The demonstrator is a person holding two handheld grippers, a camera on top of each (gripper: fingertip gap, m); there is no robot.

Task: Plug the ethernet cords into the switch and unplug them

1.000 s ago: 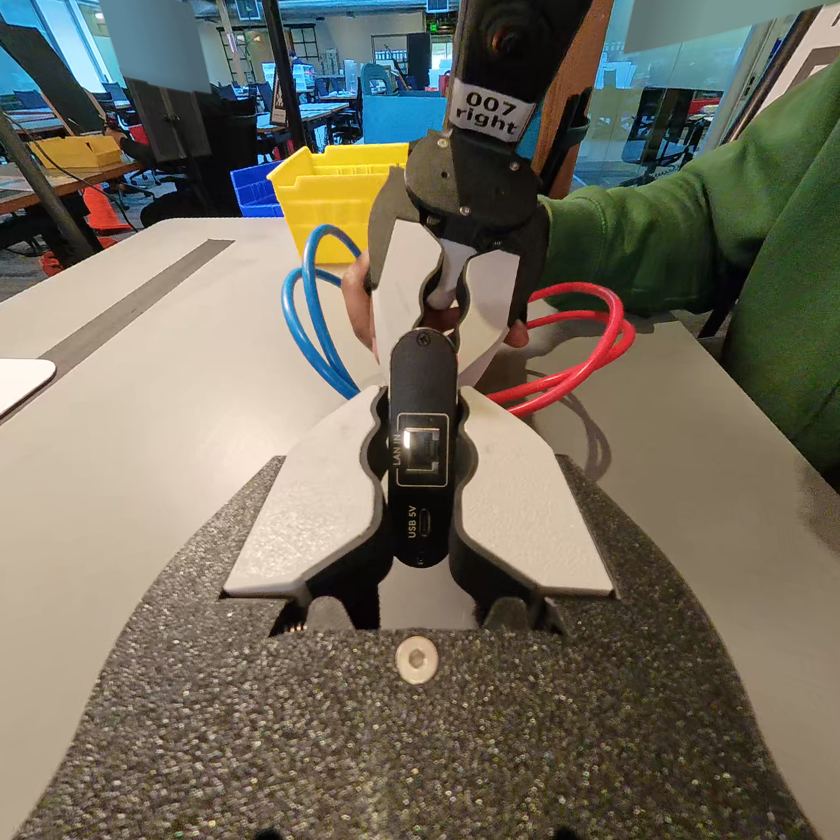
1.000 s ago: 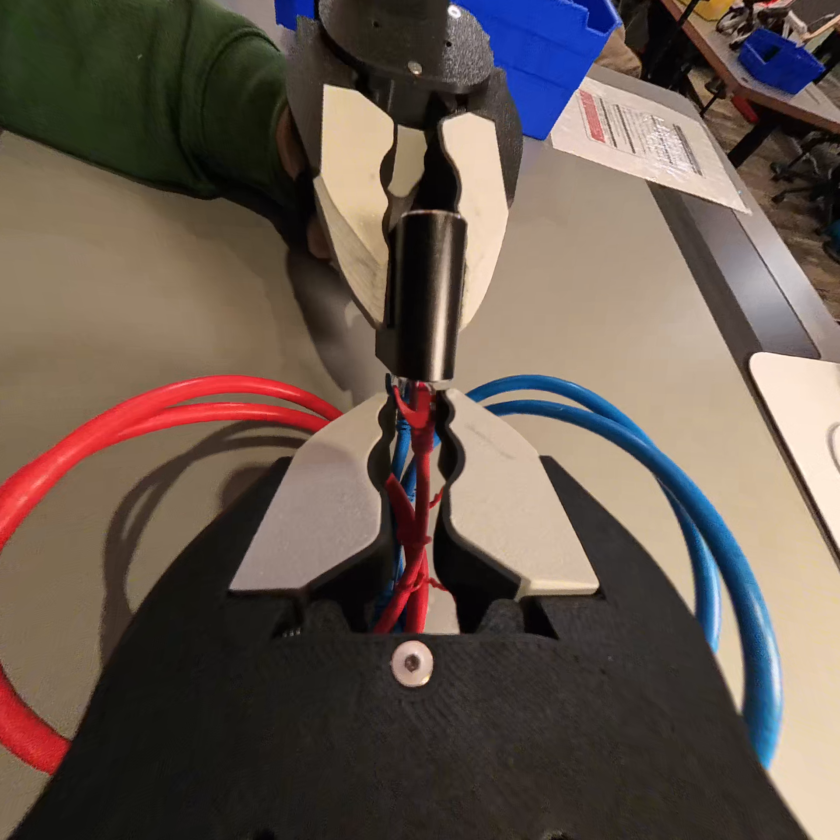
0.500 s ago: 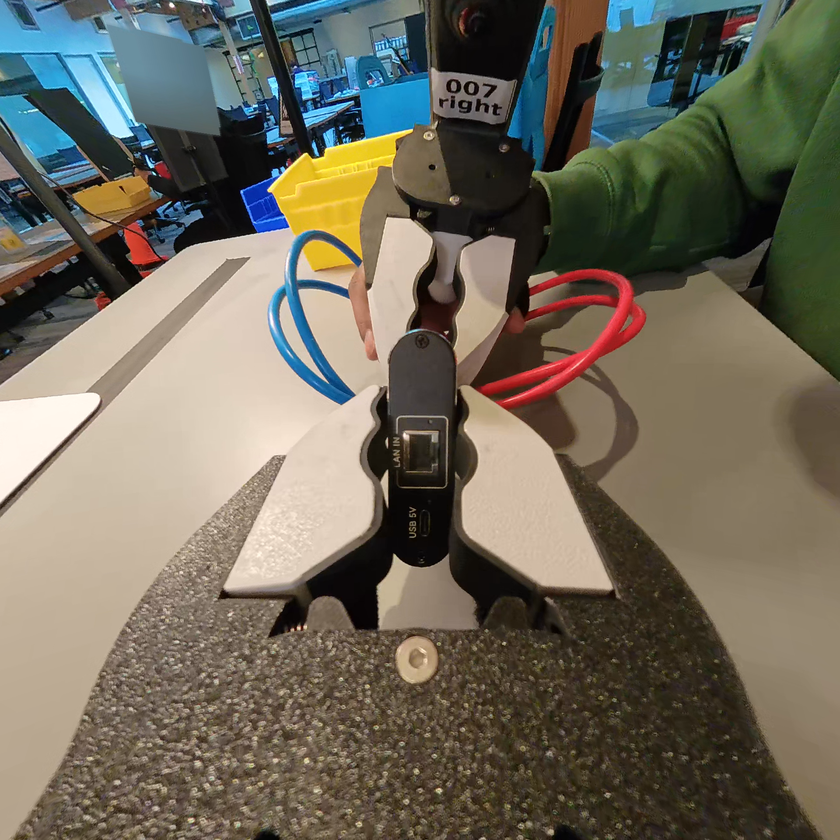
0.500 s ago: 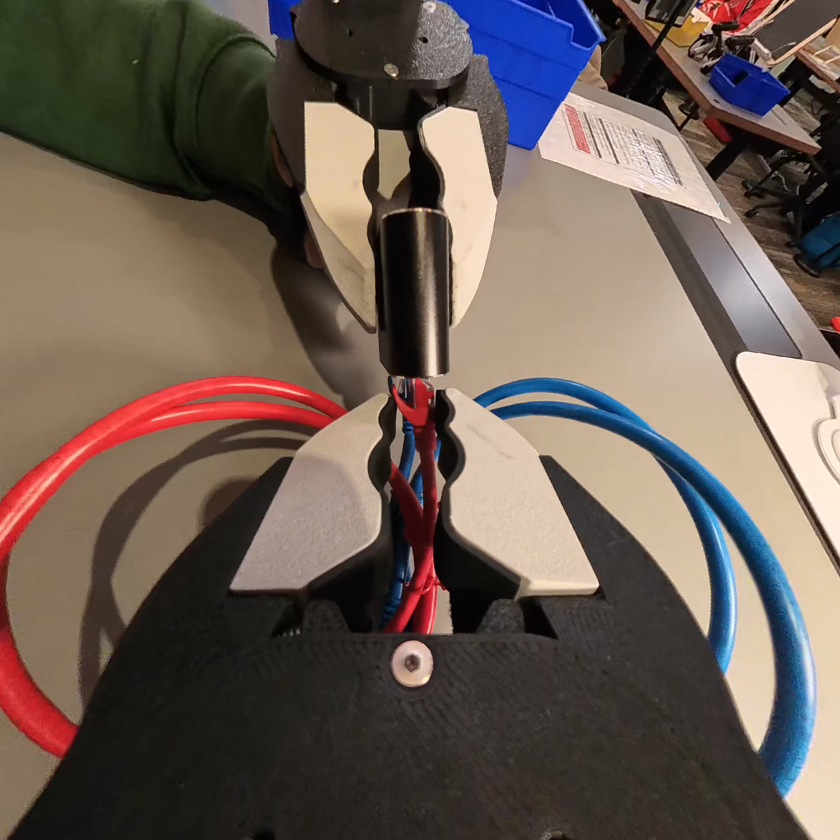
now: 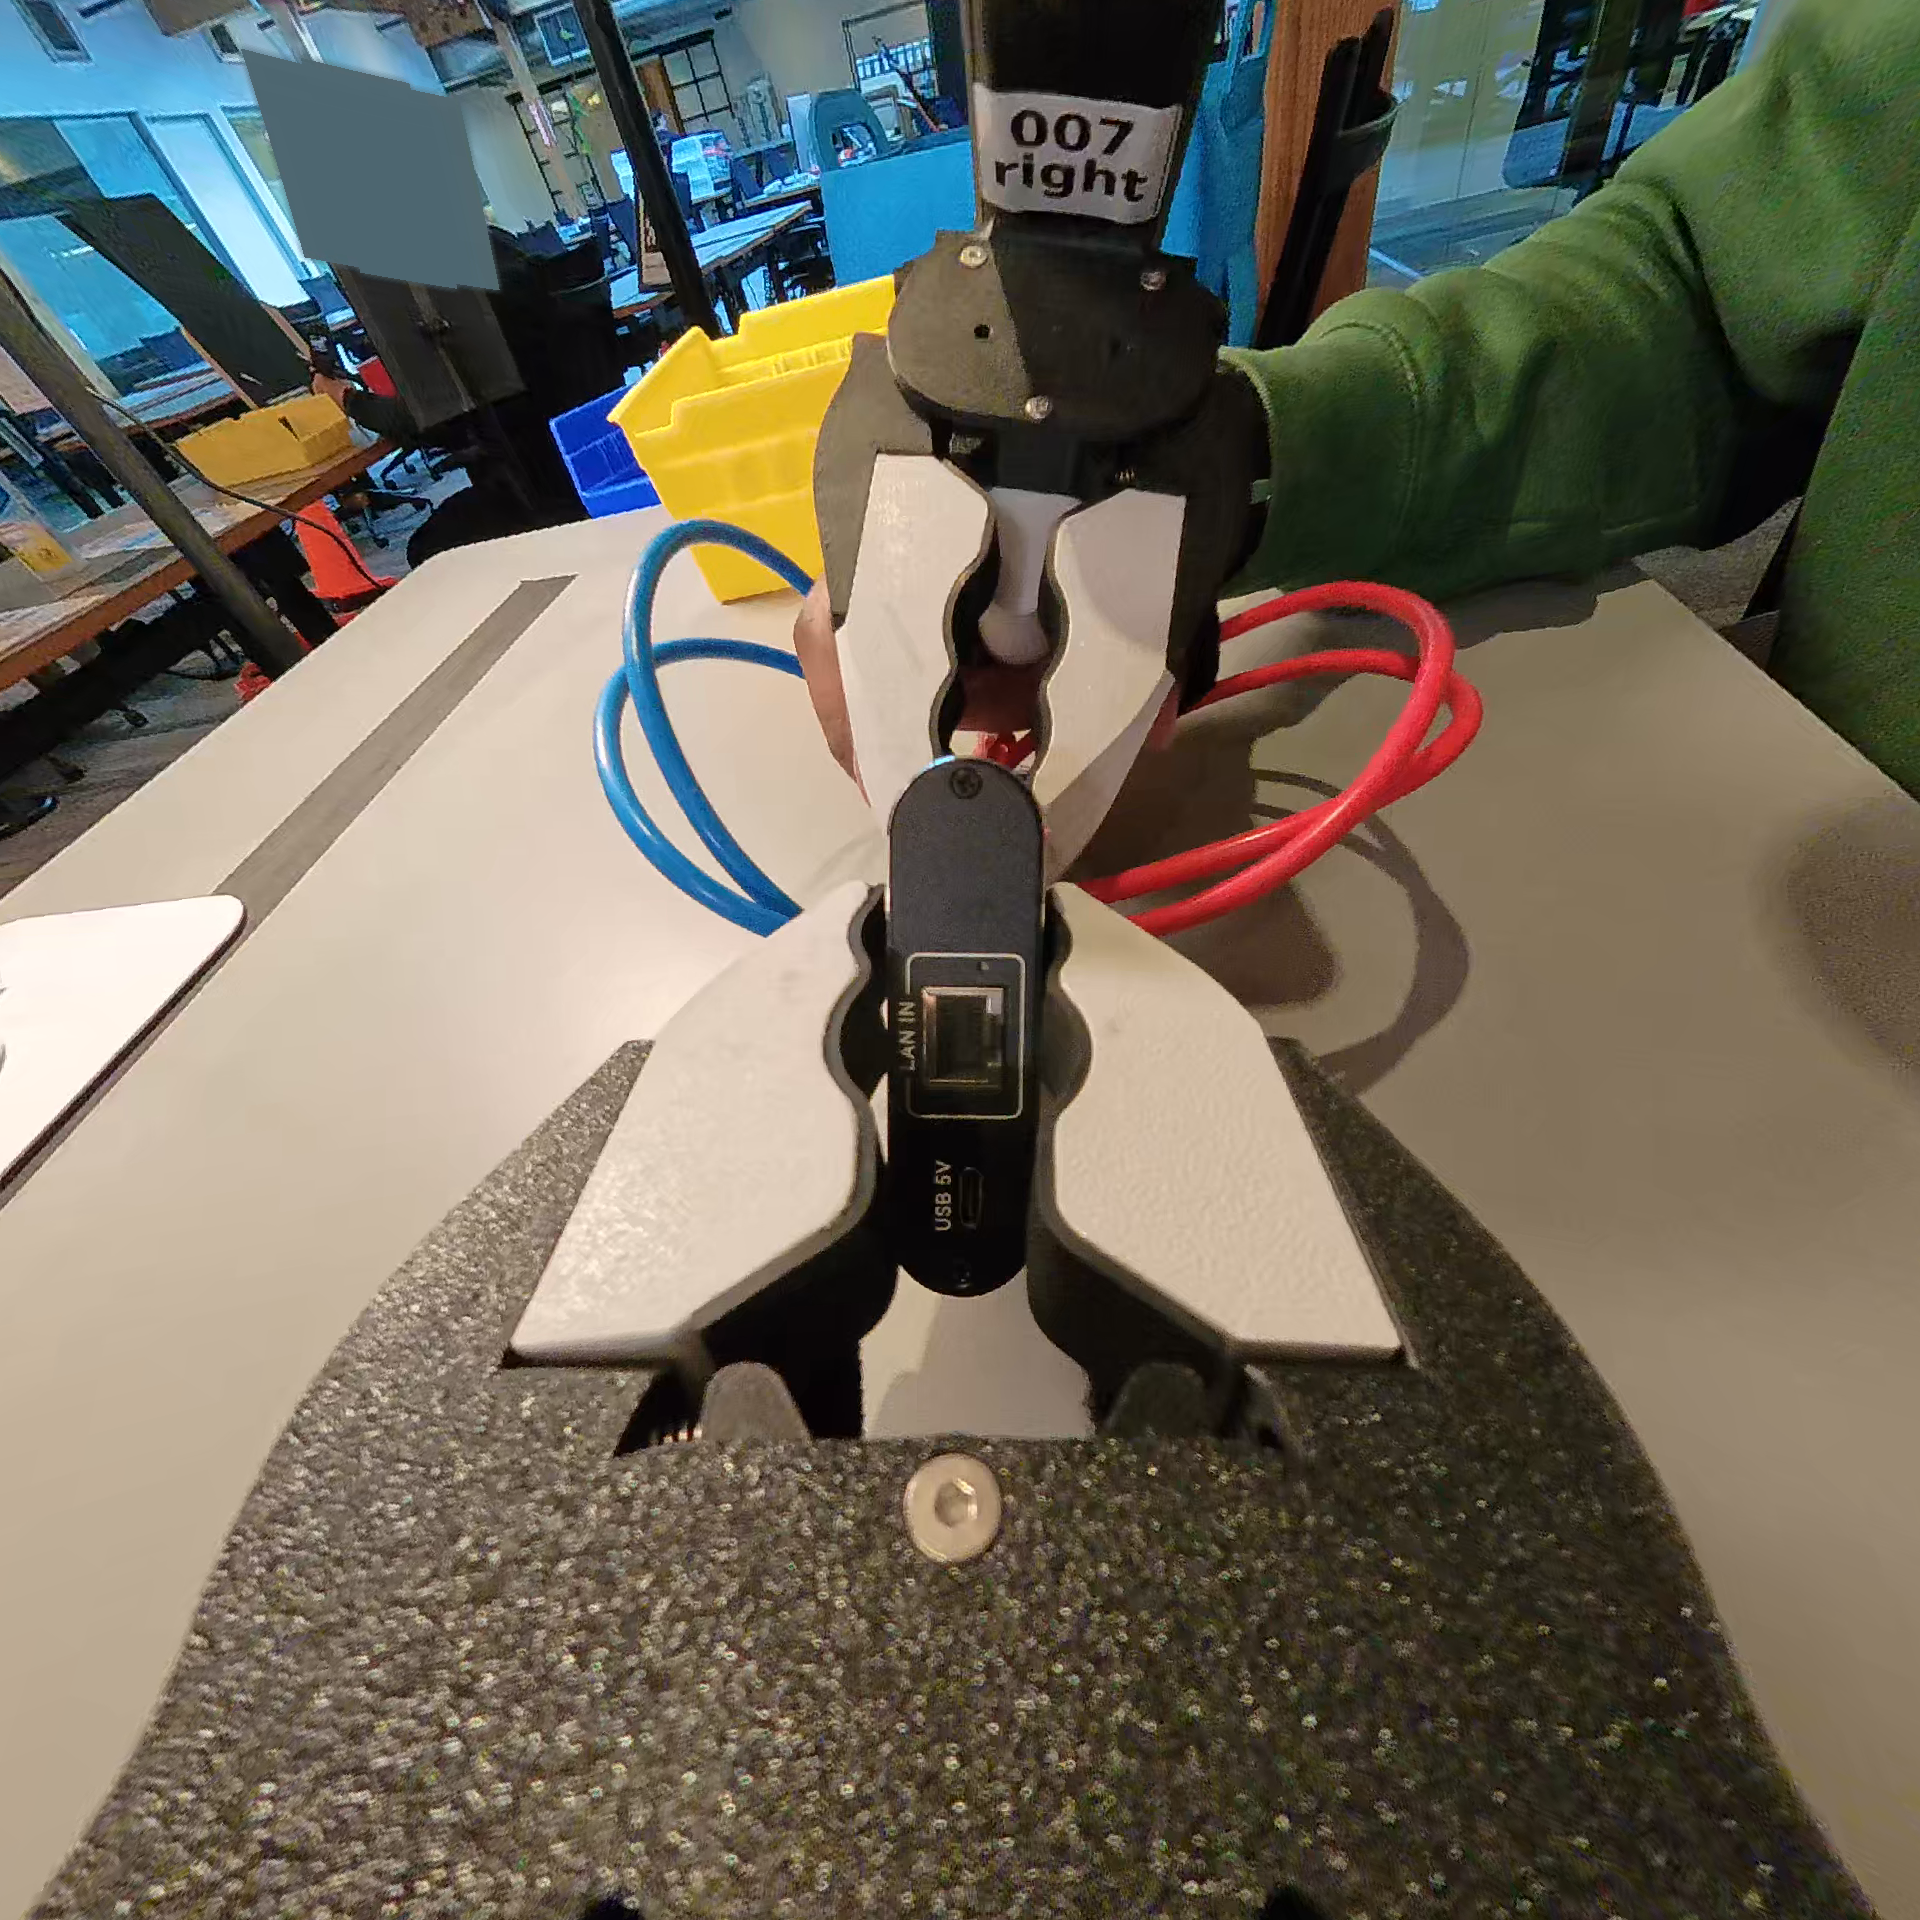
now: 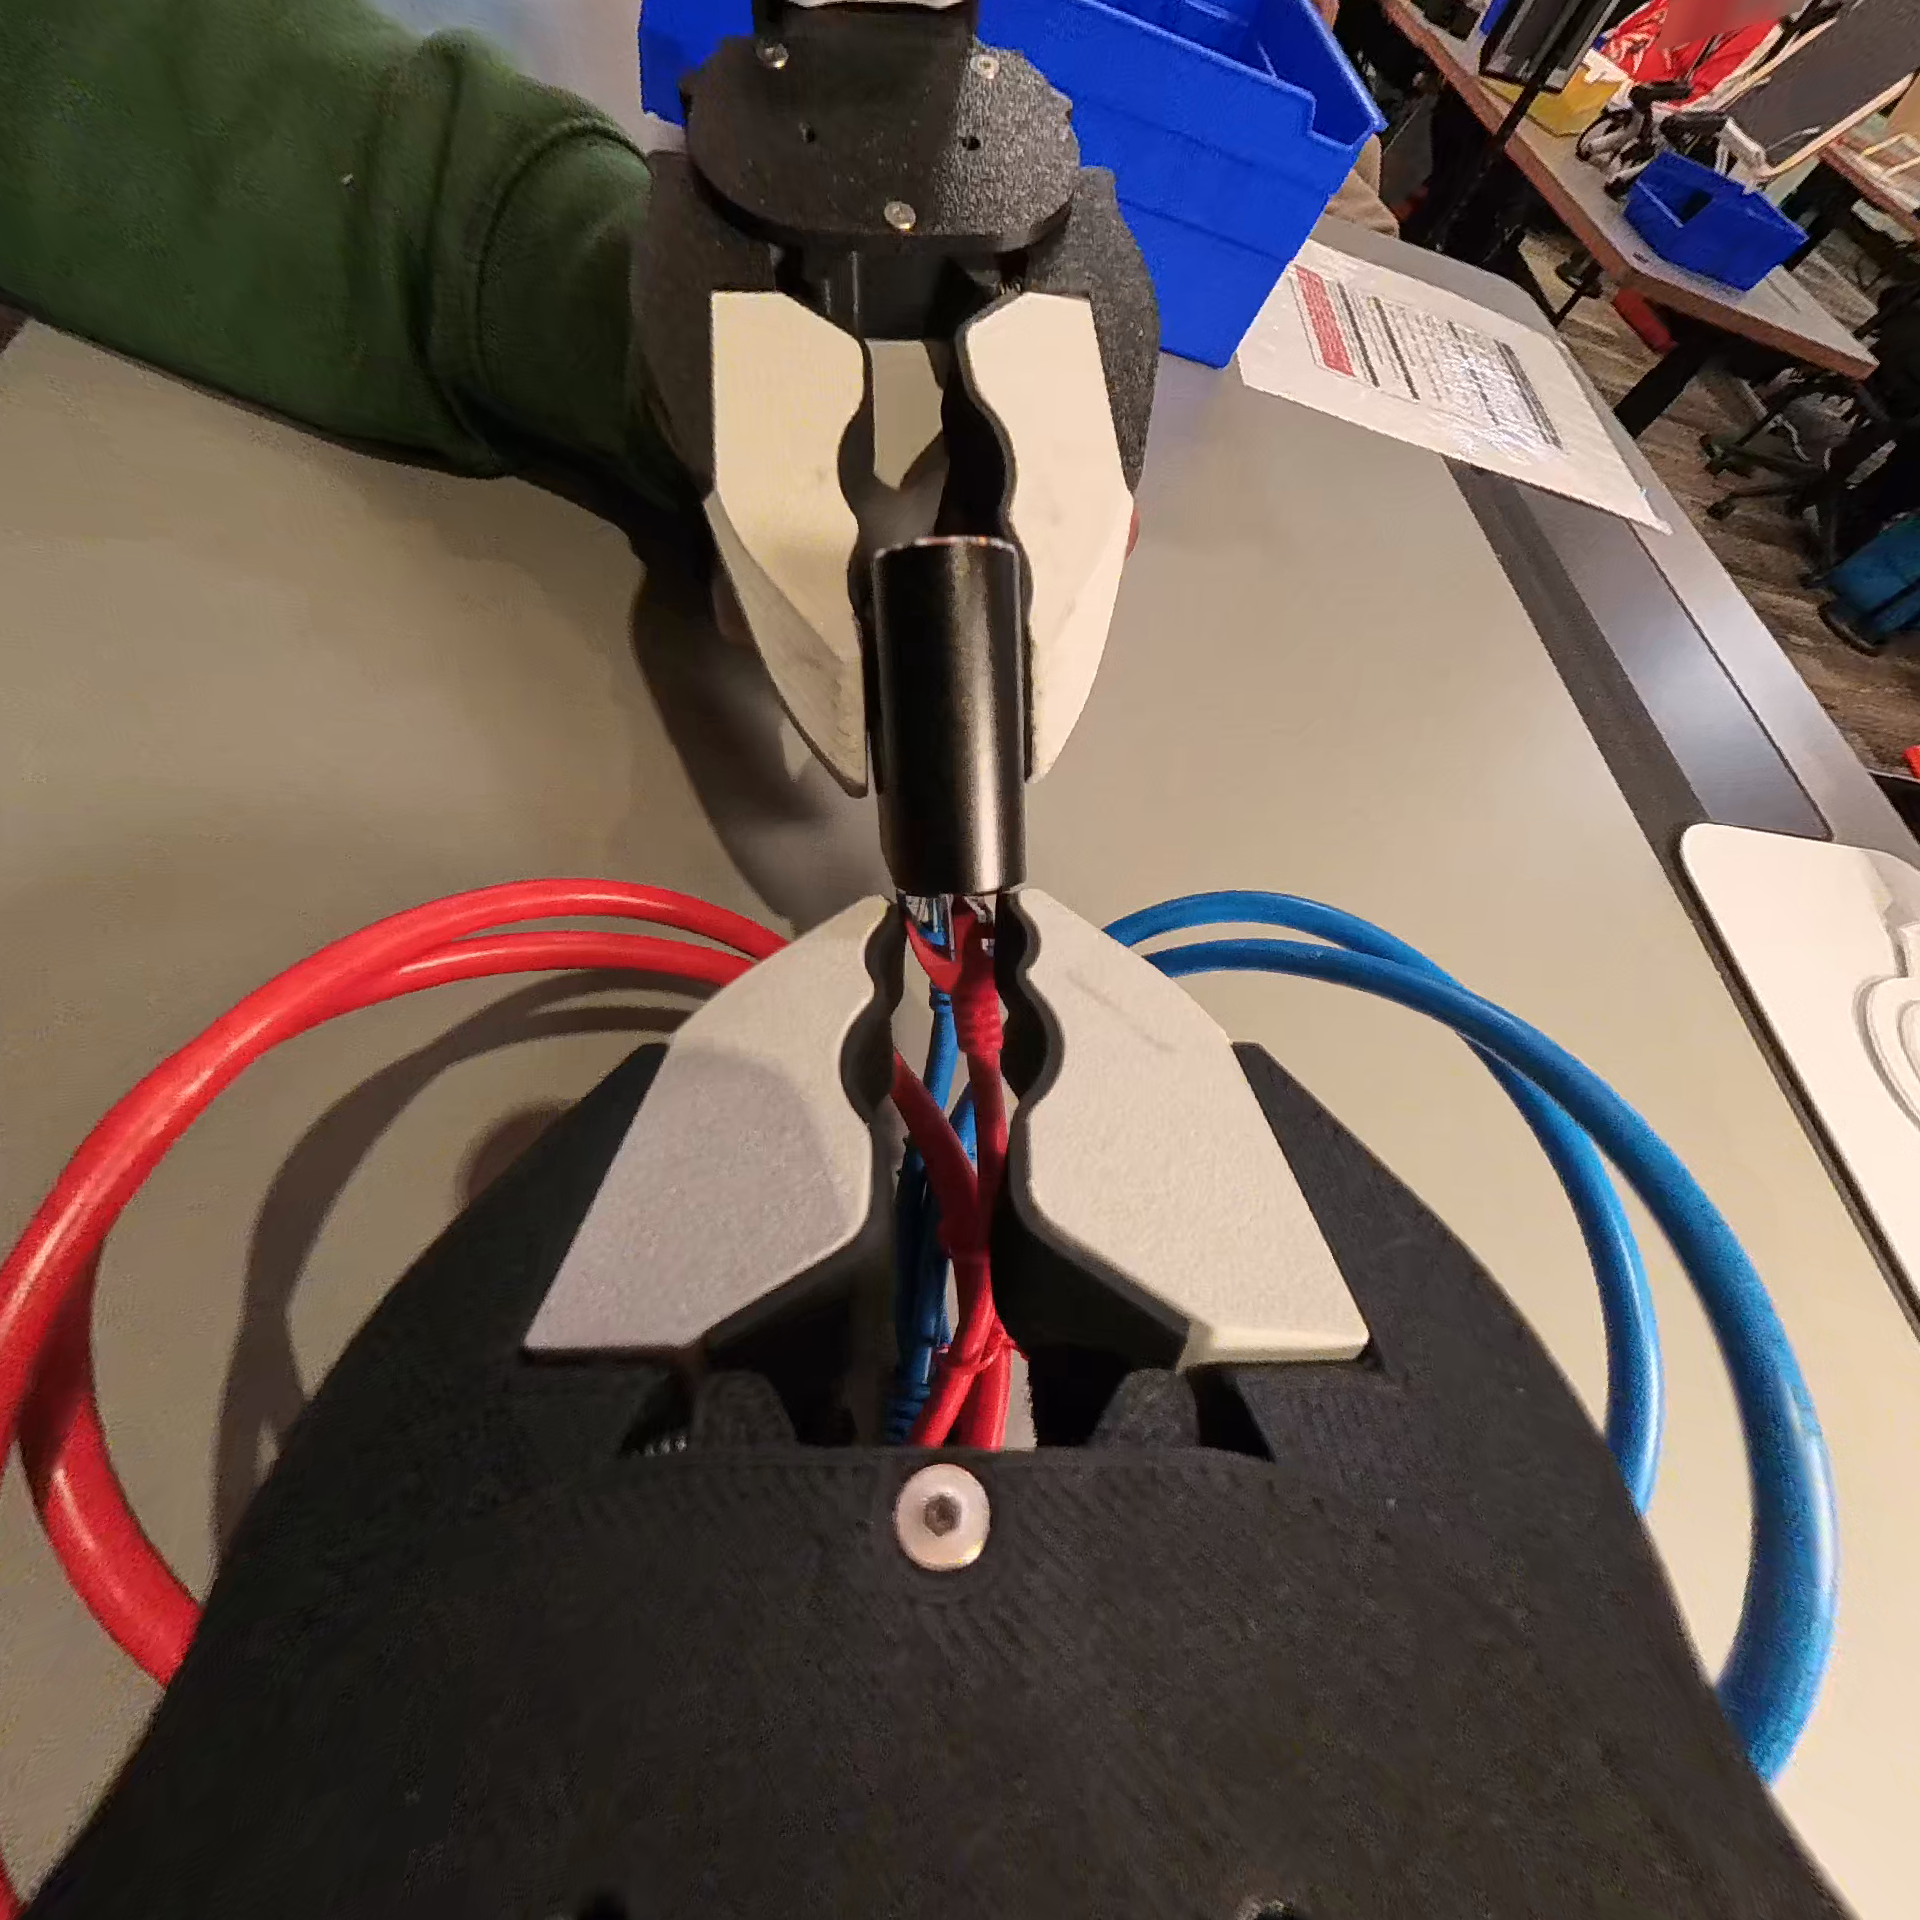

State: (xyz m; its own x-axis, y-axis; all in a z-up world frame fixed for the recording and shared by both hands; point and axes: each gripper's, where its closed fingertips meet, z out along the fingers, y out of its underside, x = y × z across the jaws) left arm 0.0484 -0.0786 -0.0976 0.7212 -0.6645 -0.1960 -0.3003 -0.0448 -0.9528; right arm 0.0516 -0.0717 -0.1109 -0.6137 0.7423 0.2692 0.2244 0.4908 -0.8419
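Observation:
My left gripper (image 5: 961,904) is shut on the black switch (image 5: 961,1039), held on edge with one port and a small socket facing my camera. My right gripper (image 5: 987,748) faces it from the far side. In the right wrist view my right gripper (image 6: 951,909) is shut on the red cord's plug (image 6: 977,997), with the blue cord's end (image 6: 935,1049) also between the fingers. Both plug ends meet the near end of the switch (image 6: 945,727), which the left gripper (image 6: 945,774) holds. The red cord (image 6: 312,966) and blue cord (image 6: 1558,1091) loop out to the sides.
A grey table (image 5: 364,1039) lies below. A yellow bin (image 5: 748,447) stands at its far edge in the left wrist view; a blue bin (image 6: 1195,177) and a laminated sheet (image 6: 1444,384) in the right wrist view. A white pad (image 6: 1818,987) lies at the side. Green sleeves (image 5: 1558,364) reach in. My two grippers' fingertips are within a few centimetres of each other.
Both grippers stay shut, on the switch and the cords. The joined pair has shifted and tilted a little over the table, and the cord loops have swung slightly.

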